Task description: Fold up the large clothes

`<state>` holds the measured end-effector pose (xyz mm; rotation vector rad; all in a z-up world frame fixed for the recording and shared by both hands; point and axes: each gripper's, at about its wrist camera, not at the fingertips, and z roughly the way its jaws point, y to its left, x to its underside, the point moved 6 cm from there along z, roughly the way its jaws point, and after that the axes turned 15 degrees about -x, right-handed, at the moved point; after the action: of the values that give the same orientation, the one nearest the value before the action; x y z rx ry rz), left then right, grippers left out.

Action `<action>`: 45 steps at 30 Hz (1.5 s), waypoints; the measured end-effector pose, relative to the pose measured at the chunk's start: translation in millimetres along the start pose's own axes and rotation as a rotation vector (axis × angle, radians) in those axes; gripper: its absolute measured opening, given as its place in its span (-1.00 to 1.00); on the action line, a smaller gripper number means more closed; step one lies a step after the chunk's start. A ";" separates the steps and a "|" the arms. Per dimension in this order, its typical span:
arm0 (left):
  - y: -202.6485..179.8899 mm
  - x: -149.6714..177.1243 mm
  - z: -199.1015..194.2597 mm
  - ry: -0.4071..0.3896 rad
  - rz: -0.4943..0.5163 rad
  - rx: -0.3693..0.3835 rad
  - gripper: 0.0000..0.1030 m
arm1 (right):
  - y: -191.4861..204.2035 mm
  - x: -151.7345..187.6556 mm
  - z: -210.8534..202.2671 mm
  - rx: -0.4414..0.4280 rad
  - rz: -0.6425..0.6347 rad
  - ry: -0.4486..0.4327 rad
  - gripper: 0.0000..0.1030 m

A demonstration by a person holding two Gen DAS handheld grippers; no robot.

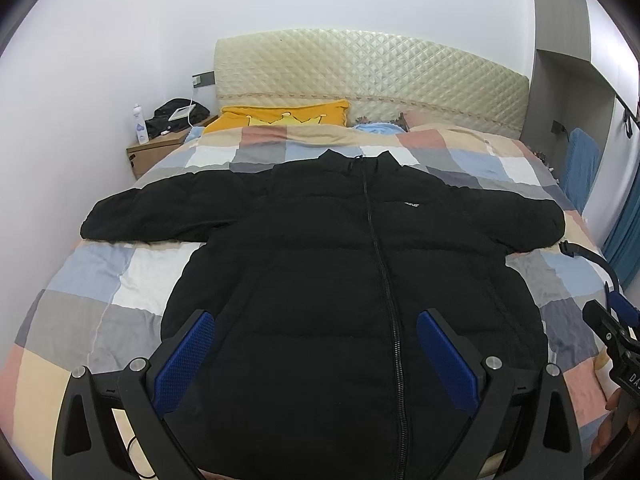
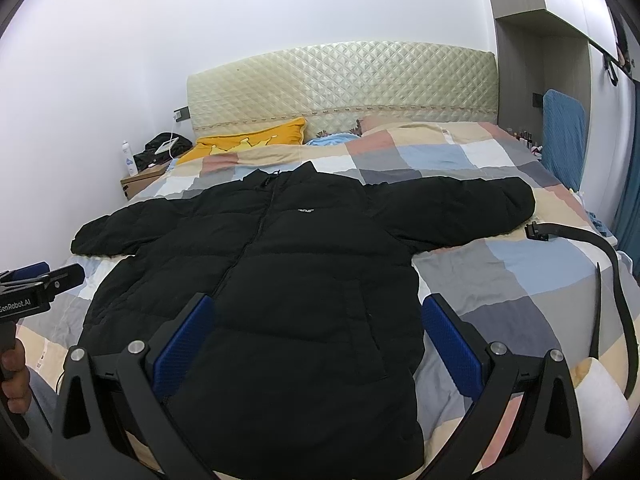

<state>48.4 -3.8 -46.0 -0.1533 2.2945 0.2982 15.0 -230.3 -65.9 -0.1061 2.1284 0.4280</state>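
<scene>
Below, black jacket (image 1: 328, 264) lies beneath both spread jaws.

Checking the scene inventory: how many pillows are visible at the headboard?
2: a yellow pillow at the left, and a pinkish pillow right of centre, mostly under the checked duvet. Others may be hidden.

Home bedroom, quilted headboard (image 1: 372, 76), checked duvet (image 1: 100, 280), bedside table (image 1: 160, 146)

Plain white walls (image 1: 120, 40), bed with checked quilt (image 1: 100, 280), cream quilted headboard (image 1: 360, 68), yellow pillow (image 1: 280, 114), wooden nightstand (image 1: 156, 150) far left, grey wardrobe (image 2: 520, 40), blue curtain (image 2: 628, 200) right.
</scene>
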 end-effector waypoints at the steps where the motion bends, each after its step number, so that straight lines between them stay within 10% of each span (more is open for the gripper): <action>1: 0.0 0.6 0.8 0.000 0.000 0.000 0.99 | -0.6 0.4 0.1 0.000 0.002 0.000 1.00; 45: -0.4 -15.4 -7.1 -0.004 -0.010 0.004 0.99 | -12.3 -12.0 0.2 0.036 0.002 -0.032 1.00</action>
<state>53.8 -5.8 -30.0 -0.1613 2.2894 0.2884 24.8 -242.7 -59.3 -0.0760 2.1041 0.3900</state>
